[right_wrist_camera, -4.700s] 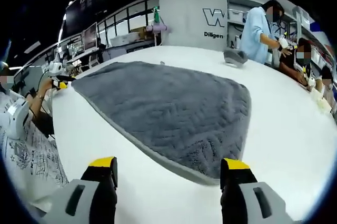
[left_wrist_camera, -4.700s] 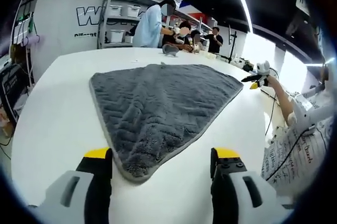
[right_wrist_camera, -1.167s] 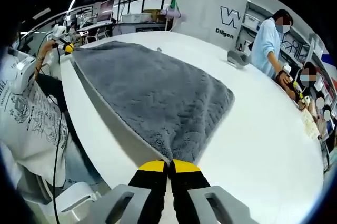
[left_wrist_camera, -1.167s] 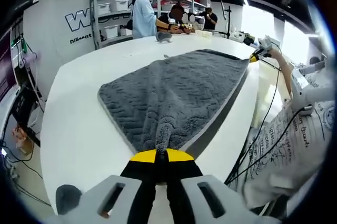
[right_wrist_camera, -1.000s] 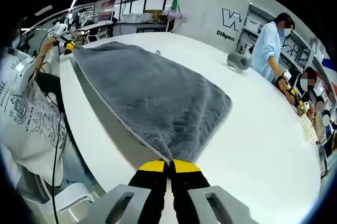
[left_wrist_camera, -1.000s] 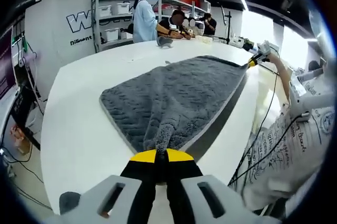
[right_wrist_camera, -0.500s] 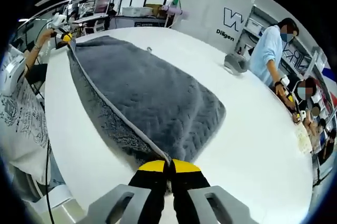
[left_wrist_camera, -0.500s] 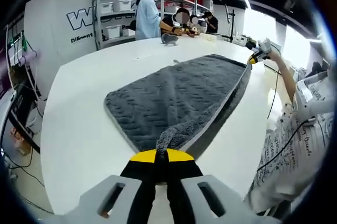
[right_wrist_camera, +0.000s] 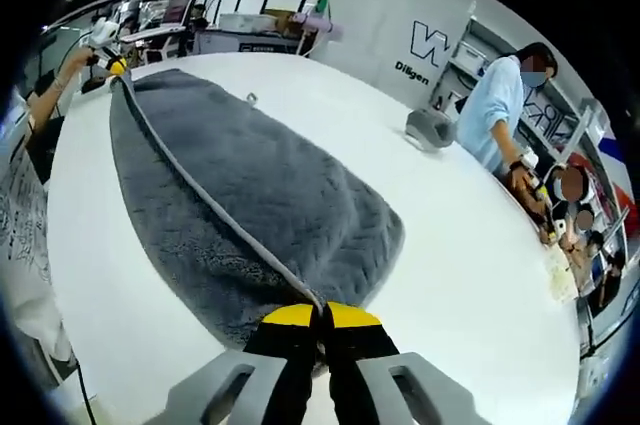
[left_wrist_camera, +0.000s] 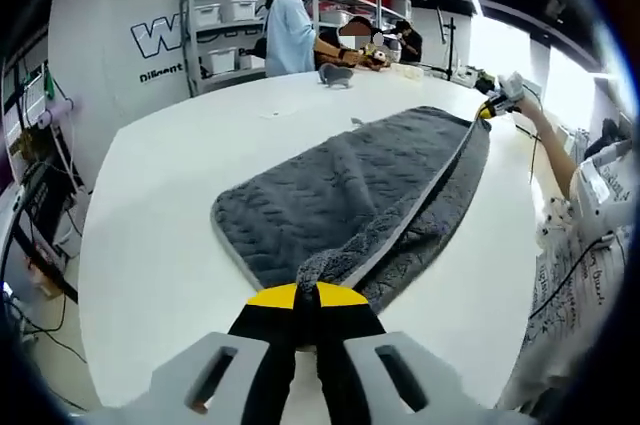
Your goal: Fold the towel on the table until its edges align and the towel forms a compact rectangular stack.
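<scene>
One grey towel (left_wrist_camera: pixel 340 195) lies on the white tabletop (left_wrist_camera: pixel 150 245) in the left gripper view, its long axis running from the near corner away toward the far right. The left hand-held gripper (left_wrist_camera: pixel 306 295) is clenched on that near corner, yellow tips pressed together with plush cloth bunched between them. The towel's near long edge is lifted and turned over, so a pale grey hem runs along the raised fold and a fuzzier underside shows beside the chevron-quilted top. At the far end, the right hand-held gripper (left_wrist_camera: pixel 492 107) pinches the other corner. People (left_wrist_camera: pixel 290 30) stand by shelves beyond the tabletop.

In the right gripper view the towel (right_wrist_camera: pixel 250 205) stretches from the near corner away to the upper left, long and narrow, with the pale hem drawn along its length. The right hand-held gripper (right_wrist_camera: pixel 310 317) is clamped on this corner, jaws closed with cloth between them. The left hand-held gripper (right_wrist_camera: pixel 112 63) holds the far corner. A small grey object (right_wrist_camera: pixel 430 128) sits on the tabletop (right_wrist_camera: pixel 470 275), well apart from the towel.
</scene>
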### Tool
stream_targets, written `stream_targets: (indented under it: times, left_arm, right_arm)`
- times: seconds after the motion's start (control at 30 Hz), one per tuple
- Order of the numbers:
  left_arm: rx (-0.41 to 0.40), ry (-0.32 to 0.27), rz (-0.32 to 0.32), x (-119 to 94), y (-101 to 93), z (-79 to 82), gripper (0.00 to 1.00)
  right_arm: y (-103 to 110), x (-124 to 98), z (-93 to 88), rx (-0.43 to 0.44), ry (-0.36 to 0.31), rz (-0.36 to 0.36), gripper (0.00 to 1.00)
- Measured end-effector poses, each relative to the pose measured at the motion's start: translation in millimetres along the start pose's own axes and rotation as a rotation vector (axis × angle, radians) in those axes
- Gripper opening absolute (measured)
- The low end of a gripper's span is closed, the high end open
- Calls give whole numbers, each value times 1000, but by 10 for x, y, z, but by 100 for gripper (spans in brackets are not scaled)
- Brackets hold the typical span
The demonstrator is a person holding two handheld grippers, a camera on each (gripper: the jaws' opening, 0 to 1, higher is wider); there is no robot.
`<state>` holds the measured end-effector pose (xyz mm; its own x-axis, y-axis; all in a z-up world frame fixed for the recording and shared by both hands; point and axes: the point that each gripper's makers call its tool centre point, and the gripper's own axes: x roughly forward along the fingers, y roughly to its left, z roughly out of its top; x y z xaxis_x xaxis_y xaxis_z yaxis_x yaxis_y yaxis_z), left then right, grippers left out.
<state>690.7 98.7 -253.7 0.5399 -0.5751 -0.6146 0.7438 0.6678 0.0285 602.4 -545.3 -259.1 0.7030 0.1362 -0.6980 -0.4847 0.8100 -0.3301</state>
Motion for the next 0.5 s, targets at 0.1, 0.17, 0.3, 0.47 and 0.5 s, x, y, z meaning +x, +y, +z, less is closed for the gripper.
stream_targets:
  times: [0.1,0.17,0.3,0.47,0.5]
  left_arm:
    - [-4,-9,2,38,73,53,6]
    - [3,-12,6,65,117,97,6]
    - [16,-11,15,122,193,155,6]
    - [15,-16,23,196,296,221,6]
    - [15,-17,26,208,318,236,6]
  right_arm:
    - [-64,48,61,-10,-2,-17,3]
    - [-129,90,122,-17,-8,-39,3]
    - [-220,160,223,-40,-4,-76,3]
    - [-351,236,358,-67,-1,-111,3]
    - [-374,245,378,-68,-3,-116,3]
